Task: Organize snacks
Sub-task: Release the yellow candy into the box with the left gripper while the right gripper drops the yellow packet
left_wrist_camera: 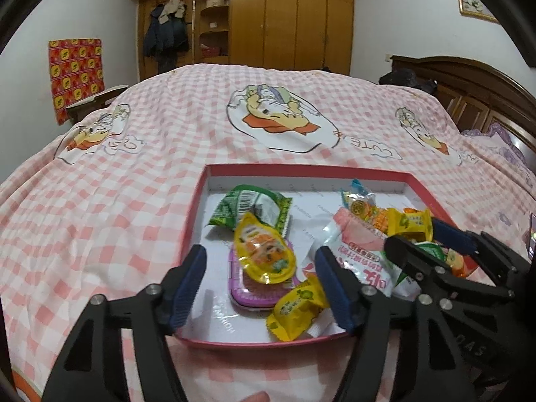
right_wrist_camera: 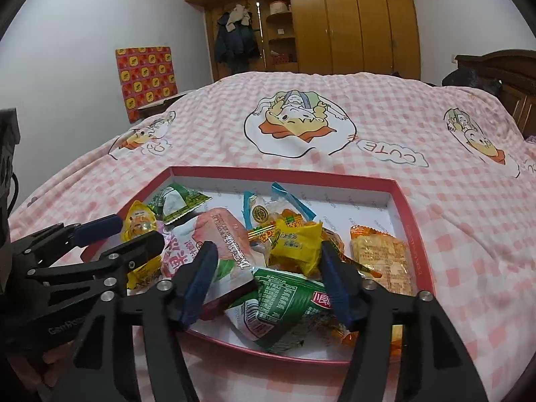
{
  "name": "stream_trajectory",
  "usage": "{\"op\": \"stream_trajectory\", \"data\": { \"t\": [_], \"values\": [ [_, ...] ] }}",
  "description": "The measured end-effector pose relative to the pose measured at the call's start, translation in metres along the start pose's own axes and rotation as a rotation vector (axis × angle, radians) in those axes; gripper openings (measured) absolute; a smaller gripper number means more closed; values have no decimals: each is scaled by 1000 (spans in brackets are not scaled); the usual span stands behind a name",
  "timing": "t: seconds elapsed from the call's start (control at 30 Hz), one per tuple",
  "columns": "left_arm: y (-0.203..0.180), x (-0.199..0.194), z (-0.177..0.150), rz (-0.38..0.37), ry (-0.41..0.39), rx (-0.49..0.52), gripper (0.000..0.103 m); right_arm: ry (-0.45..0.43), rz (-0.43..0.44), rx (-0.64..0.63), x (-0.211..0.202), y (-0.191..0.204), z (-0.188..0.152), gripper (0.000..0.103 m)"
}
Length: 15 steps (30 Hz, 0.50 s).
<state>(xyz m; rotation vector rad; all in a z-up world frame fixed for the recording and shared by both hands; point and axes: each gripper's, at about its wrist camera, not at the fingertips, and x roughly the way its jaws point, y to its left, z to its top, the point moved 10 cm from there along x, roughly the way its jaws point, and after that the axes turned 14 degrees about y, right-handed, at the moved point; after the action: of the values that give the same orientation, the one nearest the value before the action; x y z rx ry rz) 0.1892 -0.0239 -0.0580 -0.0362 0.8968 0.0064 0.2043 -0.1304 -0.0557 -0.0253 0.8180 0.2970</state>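
Observation:
A shallow red box (left_wrist_camera: pixel 197 201) with a white floor lies on the bed and holds several snack packets. My left gripper (left_wrist_camera: pixel 261 261) is open over its near left part, above a yellow jelly cup (left_wrist_camera: pixel 264 254) lying on a purple tin (left_wrist_camera: pixel 254 296), with a yellow candy (left_wrist_camera: pixel 294 308) beside them. A green packet (left_wrist_camera: pixel 248 207) lies further back. My right gripper (right_wrist_camera: pixel 268 254) is open over the box's (right_wrist_camera: pixel 415 234) near right part, above a yellow packet (right_wrist_camera: pixel 294 244) and a green packet (right_wrist_camera: pixel 284 305). A large pink and white bag (right_wrist_camera: pixel 221 234) lies in the middle.
The box sits on a pink checked bedspread (left_wrist_camera: pixel 167 154) with cartoon prints. A dark wooden headboard (left_wrist_camera: pixel 475 93) is at the right. A wooden wardrobe (left_wrist_camera: pixel 284 16) and hanging coats (left_wrist_camera: pixel 165 30) stand beyond the bed. An orange packet (right_wrist_camera: pixel 382 258) lies at the box's right side.

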Motion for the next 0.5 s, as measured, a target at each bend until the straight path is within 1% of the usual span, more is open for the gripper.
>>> {"op": "stream_trajectory", "data": {
  "t": [0.03, 0.07, 0.1, 0.2, 0.23, 0.27, 0.3, 0.33, 0.37, 0.43, 0.47, 0.5],
  "values": [
    [1, -2, -1, 4, -6, -4, 76, -9, -7, 3, -2, -1, 0, 70],
    [3, -4, -2, 8, -14, -5, 79, -21, -15, 6, -4, -2, 0, 74],
    [3, -6, -4, 5, -18, -3, 79, -34, -20, 7, -7, -2, 1, 78],
    [2, -10, -8, -13, -30, 0, 82, -79, -24, 16, -18, -4, 0, 84],
    [2, -13, -10, -16, -38, 1, 84, -93, -17, 21, -21, -4, -1, 84],
    [2, -16, -12, -12, -48, 3, 88, -102, -7, 28, -24, -5, -2, 85],
    [3, -19, -13, 3, -55, 2, 91, -108, 3, 37, -26, -6, -3, 85],
    [5, -25, -17, 20, -72, -1, 95, -108, 14, 49, -29, -6, -6, 86],
    [5, -30, -19, 22, -90, -2, 98, -100, 27, 66, -31, -7, -10, 86],
    [7, -37, -26, 26, -102, -5, 98, -84, 64, 89, -35, -4, -22, 87],
    [8, -39, -30, 19, -100, -5, 98, -69, 72, 90, -37, 0, -30, 87],
    [8, -41, -33, 9, -100, -5, 98, -62, 61, 85, -39, 2, -37, 87]
  ]
}}
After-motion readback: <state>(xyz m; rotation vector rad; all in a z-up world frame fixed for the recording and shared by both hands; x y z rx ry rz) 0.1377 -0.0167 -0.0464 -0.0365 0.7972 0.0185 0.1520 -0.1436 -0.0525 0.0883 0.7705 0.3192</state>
